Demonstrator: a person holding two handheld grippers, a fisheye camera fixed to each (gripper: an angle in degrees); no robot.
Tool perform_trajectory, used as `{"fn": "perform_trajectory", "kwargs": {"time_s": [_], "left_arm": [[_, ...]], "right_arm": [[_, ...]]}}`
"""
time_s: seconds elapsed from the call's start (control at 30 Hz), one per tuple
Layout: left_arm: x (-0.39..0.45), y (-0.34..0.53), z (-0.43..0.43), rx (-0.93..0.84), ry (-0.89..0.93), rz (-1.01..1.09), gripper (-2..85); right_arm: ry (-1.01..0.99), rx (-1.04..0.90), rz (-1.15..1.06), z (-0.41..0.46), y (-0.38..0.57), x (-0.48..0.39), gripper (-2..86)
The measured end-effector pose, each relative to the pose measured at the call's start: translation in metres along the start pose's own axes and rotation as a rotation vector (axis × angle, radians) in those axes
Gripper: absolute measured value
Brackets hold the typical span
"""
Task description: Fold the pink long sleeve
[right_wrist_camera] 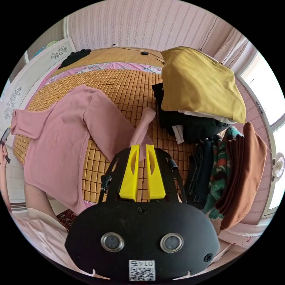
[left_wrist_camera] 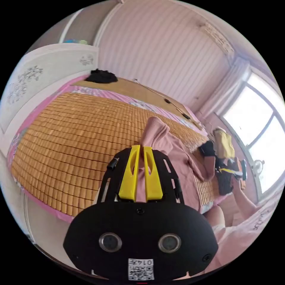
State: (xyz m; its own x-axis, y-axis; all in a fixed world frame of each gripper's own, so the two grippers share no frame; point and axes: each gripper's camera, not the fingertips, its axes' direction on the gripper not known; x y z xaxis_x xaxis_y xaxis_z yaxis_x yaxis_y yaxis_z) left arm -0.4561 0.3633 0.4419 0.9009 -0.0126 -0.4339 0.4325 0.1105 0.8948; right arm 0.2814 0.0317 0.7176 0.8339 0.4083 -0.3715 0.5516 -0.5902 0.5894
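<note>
The pink long sleeve shirt lies spread on a bamboo mat on the bed. In the right gripper view, one sleeve runs across the mat into my right gripper, whose yellow jaws are shut on its cuff. The other sleeve stretches to the far left, where a hand holds a dark tool. In the left gripper view my left gripper is shut on a pink sleeve that bunches up just beyond the jaws, and the shirt body trails away to the right.
A stack of folded clothes topped by a mustard garment sits on the mat right of the shirt, with dark, green and brown garments beside it. A black garment lies at the far end of the bed. A white headboard stands left.
</note>
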Motion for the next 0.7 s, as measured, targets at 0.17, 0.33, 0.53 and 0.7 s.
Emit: {"fn": "perform_trajectory", "kwargs": {"time_s": [0.17,0.33,0.53,0.7], "left_arm": [[-0.101,-0.026,-0.051,0.062,-0.336,-0.214,3.4],[-0.064,-0.061,-0.003,-0.023,-0.215,0.016,4.1],[0.028,-0.084,0.176,-0.455,-0.128,0.395,10.5],[0.029,-0.077,0.253,-0.641,-0.197,0.411,7.7]], "right_arm": [[-0.192,0.172,-0.176,-0.034,-0.072,-0.050,11.4],[-0.294,0.162,-0.399,-0.014,-0.191,-0.129,13.5],[-0.293,-0.033,-0.512,0.052,-0.337,-0.227,13.7],[-0.153,-0.171,-0.461,0.111,-0.398,-0.247,11.1]]}}
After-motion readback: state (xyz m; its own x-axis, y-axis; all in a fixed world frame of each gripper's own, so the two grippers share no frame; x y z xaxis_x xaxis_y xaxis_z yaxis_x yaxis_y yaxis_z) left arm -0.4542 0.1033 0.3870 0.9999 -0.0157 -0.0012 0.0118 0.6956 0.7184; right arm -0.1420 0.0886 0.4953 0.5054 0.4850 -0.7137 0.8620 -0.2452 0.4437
